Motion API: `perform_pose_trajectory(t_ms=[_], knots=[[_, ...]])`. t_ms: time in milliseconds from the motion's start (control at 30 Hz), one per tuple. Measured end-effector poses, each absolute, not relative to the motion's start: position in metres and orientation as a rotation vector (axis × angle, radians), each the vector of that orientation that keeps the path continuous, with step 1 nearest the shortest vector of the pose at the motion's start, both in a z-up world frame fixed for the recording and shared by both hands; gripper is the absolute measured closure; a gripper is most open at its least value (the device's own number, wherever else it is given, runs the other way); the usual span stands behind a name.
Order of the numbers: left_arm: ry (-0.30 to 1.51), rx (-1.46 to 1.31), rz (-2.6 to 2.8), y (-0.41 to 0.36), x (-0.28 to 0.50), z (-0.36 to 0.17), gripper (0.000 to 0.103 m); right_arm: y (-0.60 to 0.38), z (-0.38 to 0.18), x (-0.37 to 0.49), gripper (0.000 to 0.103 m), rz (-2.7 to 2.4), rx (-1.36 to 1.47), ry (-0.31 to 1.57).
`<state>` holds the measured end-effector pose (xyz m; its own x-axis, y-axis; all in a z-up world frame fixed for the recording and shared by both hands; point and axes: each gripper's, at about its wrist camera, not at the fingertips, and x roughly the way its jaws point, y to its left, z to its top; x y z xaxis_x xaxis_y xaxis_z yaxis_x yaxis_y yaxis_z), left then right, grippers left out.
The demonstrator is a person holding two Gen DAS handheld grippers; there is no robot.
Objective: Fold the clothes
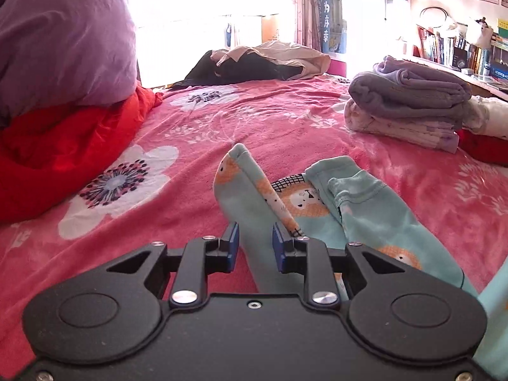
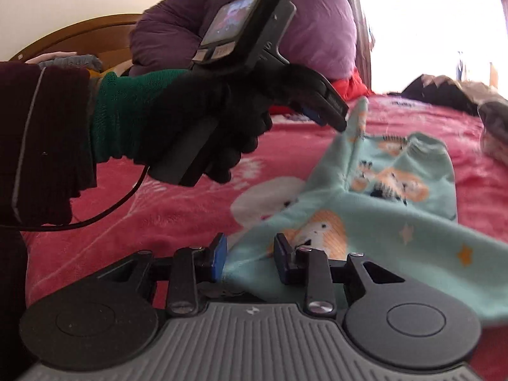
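Observation:
A mint-green child's garment (image 1: 365,209) with orange animal prints lies partly lifted off the pink bed. In the left wrist view my left gripper (image 1: 255,244) has a strip of it filling the gap between the blue pads, and one end sticks up beyond the fingertips. The right wrist view shows that left gripper (image 2: 336,117) in a black-gloved hand (image 2: 197,117), raising a peak of the cloth. My right gripper (image 2: 250,255) holds another edge of the garment (image 2: 397,222) between its pads, and the cloth spreads away to the right.
A pink floral blanket (image 1: 254,117) covers the bed. A folded pile of grey and pale cloths (image 1: 409,101) sits at the right. A red garment (image 1: 57,152) and a purple puffy jacket (image 1: 63,47) lie at the left. A dark and beige heap (image 1: 254,63) lies at the far end.

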<state>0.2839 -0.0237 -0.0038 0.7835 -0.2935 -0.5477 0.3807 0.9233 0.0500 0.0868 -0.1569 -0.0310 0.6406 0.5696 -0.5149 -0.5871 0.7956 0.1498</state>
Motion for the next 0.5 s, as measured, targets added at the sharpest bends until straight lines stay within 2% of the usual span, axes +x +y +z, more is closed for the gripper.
perform_pose_trajectory(t_ms=[267,400,500], knots=[[0.631,0.216,-0.446,-0.038,0.321,-0.032,0.080,-0.159,-0.043,0.091,0.069,0.661,0.027,0.669],[0.696,0.132,-0.482,-0.033,0.335,-0.033,0.080,-0.156,-0.047,0.091,0.069,0.663,0.025,0.690],[0.683,0.095,-0.502,-0.028,0.332,-0.014,0.080,-0.156,-0.046,0.089,0.069,0.662,0.024,0.701]])
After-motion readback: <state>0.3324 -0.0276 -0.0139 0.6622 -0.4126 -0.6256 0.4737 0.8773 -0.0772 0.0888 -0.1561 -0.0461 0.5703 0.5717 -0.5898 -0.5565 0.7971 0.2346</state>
